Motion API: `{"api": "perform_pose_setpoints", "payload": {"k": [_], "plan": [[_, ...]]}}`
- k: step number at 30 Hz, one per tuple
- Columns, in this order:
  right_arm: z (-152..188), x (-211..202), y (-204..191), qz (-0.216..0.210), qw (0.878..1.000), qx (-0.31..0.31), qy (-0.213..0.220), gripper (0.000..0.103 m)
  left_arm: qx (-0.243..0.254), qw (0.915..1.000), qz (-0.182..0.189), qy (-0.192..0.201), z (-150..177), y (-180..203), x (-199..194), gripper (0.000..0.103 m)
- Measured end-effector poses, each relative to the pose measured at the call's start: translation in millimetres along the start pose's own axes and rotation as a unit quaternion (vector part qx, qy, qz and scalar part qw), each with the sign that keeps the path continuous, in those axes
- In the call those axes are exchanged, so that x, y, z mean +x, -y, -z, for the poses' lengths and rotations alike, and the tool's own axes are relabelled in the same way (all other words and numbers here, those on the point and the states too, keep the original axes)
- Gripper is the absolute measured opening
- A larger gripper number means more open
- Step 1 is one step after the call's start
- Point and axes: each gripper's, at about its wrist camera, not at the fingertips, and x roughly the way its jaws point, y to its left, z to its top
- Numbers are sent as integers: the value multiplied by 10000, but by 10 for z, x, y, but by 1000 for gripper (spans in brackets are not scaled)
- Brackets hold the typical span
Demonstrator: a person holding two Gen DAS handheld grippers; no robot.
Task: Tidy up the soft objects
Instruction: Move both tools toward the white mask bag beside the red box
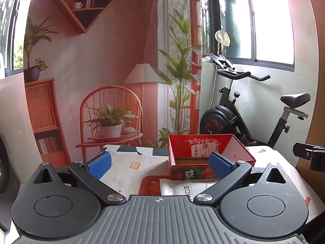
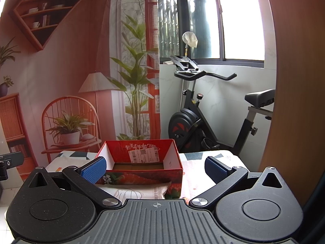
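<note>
Both grippers hover low over the table [image 1: 126,162] with fingers spread wide and nothing between them. Seen from the left wrist, the left gripper [image 1: 160,165] has 2 blue pads, the left pad [image 1: 99,164] well left of the red box [image 1: 205,156] and the right pad over the box's front wall. A white pouch [image 1: 182,188] lies flat on the cloth, touching the box's front. The right gripper's tip [image 1: 308,154] shows right of the box. Seen from the right wrist, the right gripper [image 2: 159,168] frames the box [image 2: 142,168], its left pad [image 2: 94,169] at the box's left corner. The pouch [image 2: 132,192] lies just in front. An exercise bike [image 2: 203,109] stands behind, right of the box.
</note>
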Motion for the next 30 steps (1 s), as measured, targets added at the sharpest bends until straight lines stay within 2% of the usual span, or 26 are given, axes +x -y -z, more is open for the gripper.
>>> {"api": "perform_pose_setpoints", "payload": {"k": [7,11,16,18,23,26,30], "plan": [[38,25,26,-138,9999,73,31,103,-6,10000,27,-42,14,-4,-18,103],[155,114,43,-191,9997,121,25,103,-32,9998,37,-211,39,-60,45,103],[251,329,161,-550,9981,230,141,103,52,9990,-98,-426,116,-68,376,103],[320,468,223,-569,9979,207,208,103,51,9982,-117,-582,149,-85,516,103],[494,944,323,-358,9988,115,-300,102,-16,9955,-90,-942,283,-144,894,103],[596,1215,396,-504,9964,227,-638,103,-73,9932,29,-1165,395,-193,1163,103],[705,1566,427,-283,9939,333,-1015,103,-338,9899,235,-1359,507,-286,1428,103]]}}
